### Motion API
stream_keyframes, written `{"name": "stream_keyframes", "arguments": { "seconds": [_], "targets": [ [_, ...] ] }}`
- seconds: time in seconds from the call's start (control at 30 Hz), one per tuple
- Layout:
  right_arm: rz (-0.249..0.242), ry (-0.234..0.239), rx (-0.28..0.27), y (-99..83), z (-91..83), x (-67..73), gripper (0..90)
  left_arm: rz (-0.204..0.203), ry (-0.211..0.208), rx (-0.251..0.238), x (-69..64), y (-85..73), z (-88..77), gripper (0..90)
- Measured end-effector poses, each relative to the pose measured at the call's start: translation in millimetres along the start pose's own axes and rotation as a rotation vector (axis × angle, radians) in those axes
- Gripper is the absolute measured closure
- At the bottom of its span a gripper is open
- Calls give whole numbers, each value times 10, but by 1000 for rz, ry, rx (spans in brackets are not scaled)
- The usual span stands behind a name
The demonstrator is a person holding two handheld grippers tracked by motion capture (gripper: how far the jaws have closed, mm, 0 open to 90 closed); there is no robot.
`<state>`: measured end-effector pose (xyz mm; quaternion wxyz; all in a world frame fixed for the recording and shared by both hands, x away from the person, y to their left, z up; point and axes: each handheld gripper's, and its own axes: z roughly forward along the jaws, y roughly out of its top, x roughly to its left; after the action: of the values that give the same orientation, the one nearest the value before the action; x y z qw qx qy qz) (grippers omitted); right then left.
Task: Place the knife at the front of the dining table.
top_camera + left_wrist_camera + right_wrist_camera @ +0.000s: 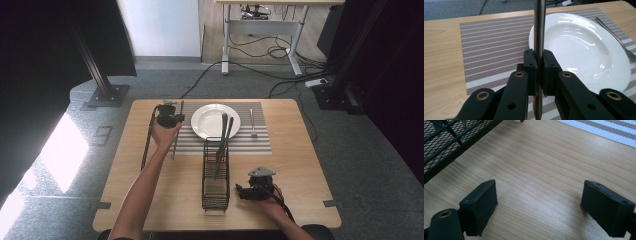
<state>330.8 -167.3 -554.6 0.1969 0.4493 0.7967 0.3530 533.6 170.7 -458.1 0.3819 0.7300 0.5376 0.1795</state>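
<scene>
I read this as laying a place setting. My bench [150, 200] carries a striped mat [260, 142] toward twelve o'clock, with a white plate [210, 127] at its centre. A fork [253, 122] already lies at the plate's three o'clock, so I judge the nine o'clock side is next. At six o'clock from the plate stands a black mesh basket [216, 192], two utensils leaning in it, kept close for easy picking. My left gripper [538, 66] has its jaws clamped on a slim metal handle [539, 30], holding it over the mat's nine o'clock edge, lined up beside the plate. My right gripper [539, 207] rests with jaws wide apart over bare wood beside the basket, holding nothing.
</scene>
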Motion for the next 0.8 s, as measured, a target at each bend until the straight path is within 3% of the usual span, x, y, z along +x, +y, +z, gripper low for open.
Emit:
{"name": "stream_keyframes", "arguments": {
  "seconds": [0.37, 0.5, 0.8],
  "targets": [
    [0, 2, 0, 1, 1, -2, 134, -55, 7, 39, 149, -56, 333, 835],
    [0, 2, 0, 1, 1, -2, 134, -54, -9, 70, 148, -78, 419, 835],
    [-1, 0, 0, 1, 1, 0, 135, -65, -2, 107, 176, -144, 519, 834]
  ]
}}
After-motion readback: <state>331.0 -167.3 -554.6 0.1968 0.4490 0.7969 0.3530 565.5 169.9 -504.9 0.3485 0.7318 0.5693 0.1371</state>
